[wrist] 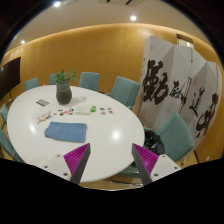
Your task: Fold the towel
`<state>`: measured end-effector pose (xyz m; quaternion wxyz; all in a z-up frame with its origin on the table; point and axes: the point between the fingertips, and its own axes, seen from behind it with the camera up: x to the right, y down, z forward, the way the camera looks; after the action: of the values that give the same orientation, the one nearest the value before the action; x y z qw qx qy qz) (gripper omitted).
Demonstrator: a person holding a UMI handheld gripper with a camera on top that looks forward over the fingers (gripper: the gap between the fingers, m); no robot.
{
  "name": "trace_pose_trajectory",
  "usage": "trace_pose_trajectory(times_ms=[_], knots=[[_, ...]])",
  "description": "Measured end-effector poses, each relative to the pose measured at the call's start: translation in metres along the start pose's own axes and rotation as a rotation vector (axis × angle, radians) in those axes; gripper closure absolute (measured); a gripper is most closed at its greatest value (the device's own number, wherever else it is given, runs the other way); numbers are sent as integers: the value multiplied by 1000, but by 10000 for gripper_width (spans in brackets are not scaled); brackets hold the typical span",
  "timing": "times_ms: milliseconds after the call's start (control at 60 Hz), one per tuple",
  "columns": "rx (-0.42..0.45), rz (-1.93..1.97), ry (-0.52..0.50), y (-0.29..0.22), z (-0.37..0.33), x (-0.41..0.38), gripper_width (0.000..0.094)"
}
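A blue towel (66,131) lies folded flat on the round white table (100,150), beyond my left finger. My gripper (112,163) is open and empty, held above the table's near edge. Its pink pads (77,157) stand wide apart with bare tabletop between them. The towel is well ahead of the fingertips and to the left, not between them.
A vase with a plant (64,90) stands at the table's far side, with small items (85,110) beside it. Teal chairs (124,91) ring the table, one close on the right (177,135). A white screen with black calligraphy (180,90) stands at the right.
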<state>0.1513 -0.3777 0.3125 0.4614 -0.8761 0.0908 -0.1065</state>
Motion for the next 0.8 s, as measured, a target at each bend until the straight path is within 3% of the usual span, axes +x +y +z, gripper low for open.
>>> trace_pose_trajectory(times_ms=[233, 417, 650, 800], knots=[[-93, 25, -10, 51, 22, -34, 76], [-151, 24, -125, 97, 64, -158, 75], [-119, 2, -270, 71, 161, -365, 65], [-104, -8, -259, 48, 255, -465, 61]])
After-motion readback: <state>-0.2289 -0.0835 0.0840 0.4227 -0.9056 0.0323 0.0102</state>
